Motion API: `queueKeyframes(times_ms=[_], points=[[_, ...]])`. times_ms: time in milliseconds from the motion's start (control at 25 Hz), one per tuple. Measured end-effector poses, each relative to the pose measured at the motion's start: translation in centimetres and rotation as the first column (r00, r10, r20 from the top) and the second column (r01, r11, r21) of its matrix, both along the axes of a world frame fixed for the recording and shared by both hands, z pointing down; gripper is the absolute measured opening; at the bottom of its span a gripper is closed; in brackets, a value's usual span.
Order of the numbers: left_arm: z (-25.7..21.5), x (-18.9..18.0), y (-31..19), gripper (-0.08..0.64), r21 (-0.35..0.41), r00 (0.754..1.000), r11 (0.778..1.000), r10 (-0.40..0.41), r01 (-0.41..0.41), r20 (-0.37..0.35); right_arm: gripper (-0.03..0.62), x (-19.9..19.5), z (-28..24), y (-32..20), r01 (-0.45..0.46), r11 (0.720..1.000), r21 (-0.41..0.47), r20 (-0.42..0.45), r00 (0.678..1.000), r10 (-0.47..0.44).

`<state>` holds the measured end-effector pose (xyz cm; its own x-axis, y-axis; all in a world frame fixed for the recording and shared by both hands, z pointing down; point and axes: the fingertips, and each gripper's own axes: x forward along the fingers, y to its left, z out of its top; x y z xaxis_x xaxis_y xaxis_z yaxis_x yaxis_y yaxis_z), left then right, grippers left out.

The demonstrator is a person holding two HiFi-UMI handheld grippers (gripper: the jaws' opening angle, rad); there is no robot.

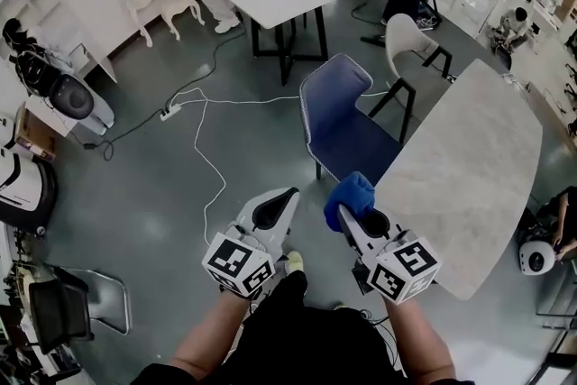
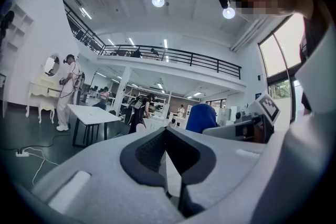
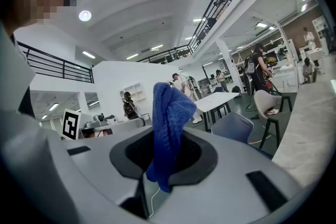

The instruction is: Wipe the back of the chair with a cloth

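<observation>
No wiping has begun, by the look of it. The right gripper (image 3: pixel 167 161) clamps the blue cloth (image 1: pixel 350 193) at lower centre, short of the blue chair (image 1: pixel 341 108) at mid-frame. The left gripper (image 1: pixel 274 212) is closed and empty. The whole backrest is left to wipe.

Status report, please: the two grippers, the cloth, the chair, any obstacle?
Left hand-held gripper shut, empty. Right hand-held gripper shut on blue cloth. Blue chair ahead, cloth not yet on it. Marble table right beside chair.
</observation>
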<state>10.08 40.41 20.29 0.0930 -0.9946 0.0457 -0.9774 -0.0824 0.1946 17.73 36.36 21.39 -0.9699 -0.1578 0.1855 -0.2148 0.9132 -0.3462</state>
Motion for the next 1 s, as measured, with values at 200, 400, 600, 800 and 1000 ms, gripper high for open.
queueKeyframes(times_ms=[200, 400, 600, 800, 1000], points=[[0.6, -6.0, -4.3, 0.008, 0.005, 0.997, 0.997, 0.075, -0.075, 0.023, 0.083, -6.4, 0.6, -3.4, -0.059, 0.998, -0.024, 0.000, 0.998, 0.059], [0.5, -9.0, -8.1, 0.008, 0.012, 0.992, 0.993, 0.121, -0.121, 0.022, 0.083, -9.7, 0.7, -6.7, -0.090, 0.995, -0.032, -0.021, 0.996, 0.090], [0.9, -11.2, -12.2, 0.008, 0.017, 0.989, 0.989, 0.146, -0.146, 0.007, 0.083, -12.5, 1.1, -10.4, -0.096, 0.995, -0.039, -0.017, 0.995, 0.096], [2.0, -13.8, -17.8, 0.008, 0.001, 0.985, 0.986, 0.170, -0.170, 0.006, 0.083, -15.6, 2.2, -15.5, -0.104, 0.993, -0.059, 0.003, 0.995, 0.104], [3.2, -16.3, -25.6, 0.008, -0.019, 0.976, 0.977, 0.211, -0.210, 0.045, 0.083, -18.6, 4.4, -23.0, -0.119, 0.986, -0.114, 0.011, 0.993, 0.121]])
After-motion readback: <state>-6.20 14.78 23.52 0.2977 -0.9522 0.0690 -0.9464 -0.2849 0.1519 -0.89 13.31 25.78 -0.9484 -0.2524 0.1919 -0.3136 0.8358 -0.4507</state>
